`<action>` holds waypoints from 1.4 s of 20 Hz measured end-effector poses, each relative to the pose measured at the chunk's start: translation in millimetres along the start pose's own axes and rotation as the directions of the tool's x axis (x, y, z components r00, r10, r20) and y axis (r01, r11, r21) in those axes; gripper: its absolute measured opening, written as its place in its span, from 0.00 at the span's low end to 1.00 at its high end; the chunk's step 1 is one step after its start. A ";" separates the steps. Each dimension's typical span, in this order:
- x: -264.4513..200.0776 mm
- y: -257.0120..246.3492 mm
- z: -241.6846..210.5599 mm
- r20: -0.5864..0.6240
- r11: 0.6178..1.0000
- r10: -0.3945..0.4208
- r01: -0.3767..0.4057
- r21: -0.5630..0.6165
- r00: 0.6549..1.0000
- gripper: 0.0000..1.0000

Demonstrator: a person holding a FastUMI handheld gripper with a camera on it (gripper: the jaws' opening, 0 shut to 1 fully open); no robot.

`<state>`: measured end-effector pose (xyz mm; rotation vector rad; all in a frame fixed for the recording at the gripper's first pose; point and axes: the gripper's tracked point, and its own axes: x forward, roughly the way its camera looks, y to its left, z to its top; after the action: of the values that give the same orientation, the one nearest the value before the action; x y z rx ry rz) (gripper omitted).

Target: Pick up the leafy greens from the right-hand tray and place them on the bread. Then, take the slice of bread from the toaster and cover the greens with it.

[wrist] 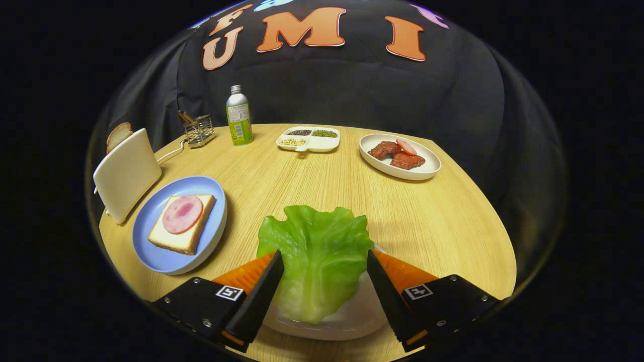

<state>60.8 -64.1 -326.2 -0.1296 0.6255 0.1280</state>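
Note:
A green lettuce leaf [318,241] lies on a white tray [358,312] at the near edge of the round wooden table. My gripper [324,255] is open, one finger on each side of the leaf, both close to its edges. The leaf keeps its flat shape and its far end reaches past the fingertips. To the left, a blue plate [151,251] holds a slice of bread [168,239] topped with a round pink ham slice [182,213]. Beyond that plate stands a cream toaster [126,173] with a bread slice [118,136] sticking out of its top.
At the back of the table stand a green-labelled bottle [239,116], a small wire rack [199,129], a divided white dish of seeds [309,139] and an oval white plate [427,168] with meat pieces [397,153]. Bare wood lies between the trays.

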 end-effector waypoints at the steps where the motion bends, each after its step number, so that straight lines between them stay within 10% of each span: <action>1: 2.4 0.5 -2.1 -0.009 1.000 -0.001 0.001 -0.009 1.000 1.00; 12: 6.5 9.8 -8.9 -0.043 0.999 0.027 -0.026 0.029 0.999 0.93; 23: 3.8 32.5 -8.3 -0.052 0.998 0.038 -0.040 -0.052 0.998 0.16; 28: -6.8 31.3 -1.6 -0.045 0.999 0.026 -0.027 -0.017 0.999 0.04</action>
<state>49.5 -34.1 -326.1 -0.1420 0.6706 0.1567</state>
